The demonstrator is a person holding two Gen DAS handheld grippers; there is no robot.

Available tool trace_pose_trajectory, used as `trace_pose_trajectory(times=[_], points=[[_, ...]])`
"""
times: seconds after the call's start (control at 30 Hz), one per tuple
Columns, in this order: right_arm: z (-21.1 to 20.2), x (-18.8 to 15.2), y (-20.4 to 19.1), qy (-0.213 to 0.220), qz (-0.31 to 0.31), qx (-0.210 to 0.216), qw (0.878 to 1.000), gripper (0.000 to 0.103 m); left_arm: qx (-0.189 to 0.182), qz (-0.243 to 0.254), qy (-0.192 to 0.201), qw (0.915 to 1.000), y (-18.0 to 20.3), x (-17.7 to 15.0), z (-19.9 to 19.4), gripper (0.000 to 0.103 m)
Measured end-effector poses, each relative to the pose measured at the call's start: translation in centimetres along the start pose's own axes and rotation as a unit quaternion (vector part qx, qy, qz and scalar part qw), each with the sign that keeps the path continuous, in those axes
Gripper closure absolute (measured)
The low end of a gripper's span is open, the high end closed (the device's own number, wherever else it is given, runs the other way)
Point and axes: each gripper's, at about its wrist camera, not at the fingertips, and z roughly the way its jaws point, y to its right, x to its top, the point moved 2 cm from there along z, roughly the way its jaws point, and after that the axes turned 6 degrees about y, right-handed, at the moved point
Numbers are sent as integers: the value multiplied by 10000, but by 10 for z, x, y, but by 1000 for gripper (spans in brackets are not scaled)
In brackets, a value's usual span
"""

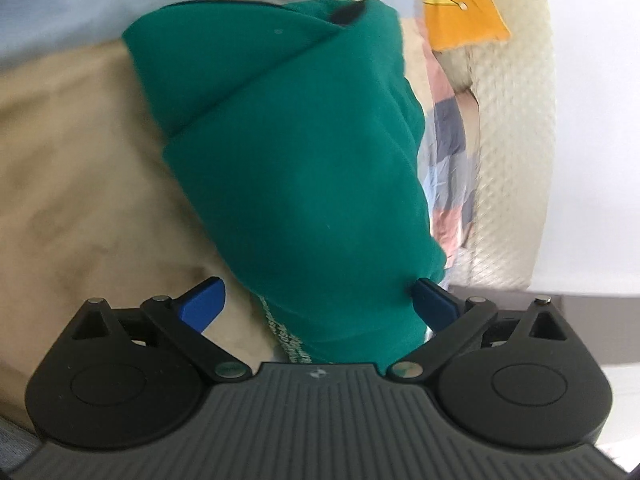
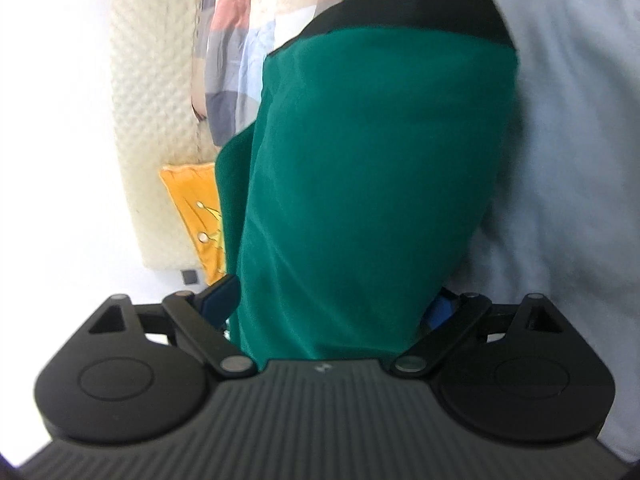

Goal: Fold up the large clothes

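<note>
1. Between the blue fingers [image 1: 202, 304] of the left gripper [image 1: 318, 281]: green garment [image 1: 296, 168], bunched into a thick roll and running away from the camera.
2. Left gripper spread wide and not clamping. One pad clear of the green garment, over bare surface; the other just touching the garment's edge.
3. Near the gripper body, along the garment's hem: a strip of pale printed lettering [image 1: 288, 340], too blurred to read.
4. At the garment's far end: a fold lying diagonally across it, with a small black patch [image 1: 348, 14] at the top.
5. Under the green garment and to its left in the left wrist view: tan bedding [image 1: 80, 184], soft and slightly creased.
6. Beyond the garment, at upper left: pale blue fabric [image 1: 60, 0], blurred.
7. On the garment's other side, touching it: checked cloth [image 1: 448, 140] in pink, grey and light blue. Past that, a cream textured blanket [image 1: 508, 140], and above it an orange-yellow item [image 1: 460, 12].
8. Seen from the right gripper [image 2: 338, 286]: the same green garment filling the whole gap between the fingers, one finger partly hidden behind the fabric.
9. Right gripper's jaws wide apart, cloth against both fingers; pressing or only touching, cannot tell.
10. At the garment's far end in that view: a broad black band [image 2: 420, 8] across its width.
</note>
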Motion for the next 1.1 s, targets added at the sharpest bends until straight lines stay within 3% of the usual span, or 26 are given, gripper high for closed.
trace_pose_trajectory(times=[0.2,0.37,0.57,0.8,1.1], points=[[-9,-4,5,70,-14,40,10000,8,-68,-289,198,9994,-3,11,10,2],[-2,-2,-2,119,-144,9,9998,8,-79,-204,561,9982,-1,21,7,3],[-4,2,-6,283,-302,-221,9989,8,-38,-265,566,9980,-13,28,14,3],[-8,7,1,341,-342,-444,9978,10,141,-141,772,9968,-18,35,15,17],[13,4,1,434,-443,-378,9974,9,474,167,876,9949,-7,44,27,32]])
